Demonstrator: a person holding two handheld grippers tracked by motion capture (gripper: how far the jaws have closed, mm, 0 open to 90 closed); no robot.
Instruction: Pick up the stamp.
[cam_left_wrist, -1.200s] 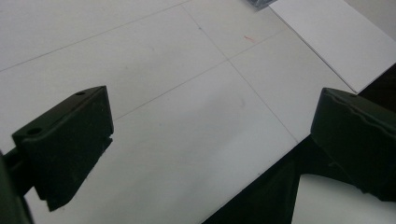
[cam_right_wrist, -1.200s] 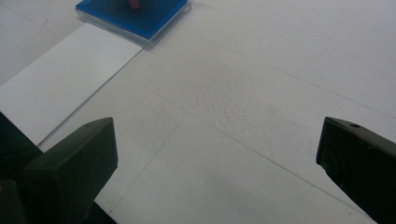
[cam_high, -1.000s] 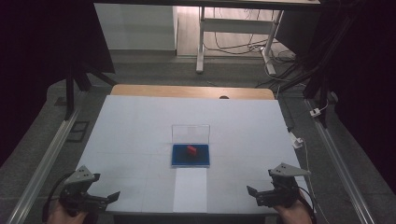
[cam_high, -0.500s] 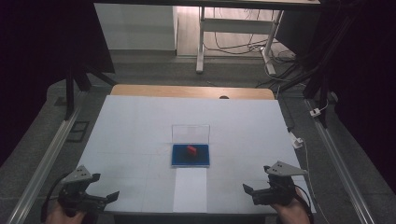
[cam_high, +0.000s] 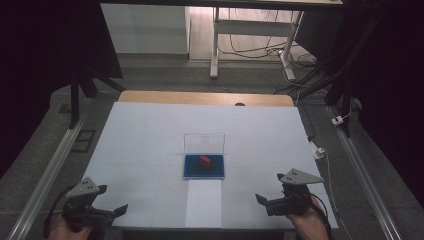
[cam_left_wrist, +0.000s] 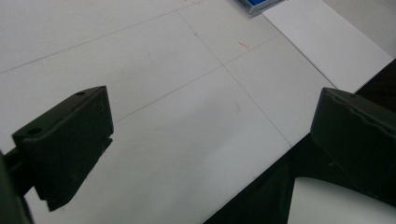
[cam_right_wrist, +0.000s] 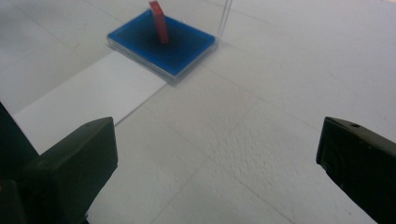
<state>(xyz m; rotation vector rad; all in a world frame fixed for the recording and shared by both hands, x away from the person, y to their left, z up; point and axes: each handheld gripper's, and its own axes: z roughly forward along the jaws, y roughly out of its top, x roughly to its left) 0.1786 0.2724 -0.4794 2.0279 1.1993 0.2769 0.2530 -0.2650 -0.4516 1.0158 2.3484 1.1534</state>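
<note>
The white table (cam_high: 150, 145) carries, near its middle, a small case with a blue base (cam_high: 204, 166) and a clear lid (cam_high: 204, 143) standing up along its far edge; a strip of white paper (cam_high: 203, 202) runs from the case's near edge toward the person. The case looks like thin hard plastic, so I judge it light, stiff and slick, with a lid that could flex or snap if squeezed hard; the base's side edges seem the safer place to grip it. On the blue base stands a little red block (cam_right_wrist: 159, 20), small, rigid and probably very light, easy to knock over. In the right gripper view it rises tilted from the base, its long axis running upward and leaning toward the lid, so a pinch across its flat faces near the top looks best. The right gripper (cam_high: 266, 201) hovers at the near right of the table, well apart from the case, jaws spread wide with nothing between them. The left gripper (cam_high: 116, 210) hangs over the near left corner, likewise wide and empty.
</note>
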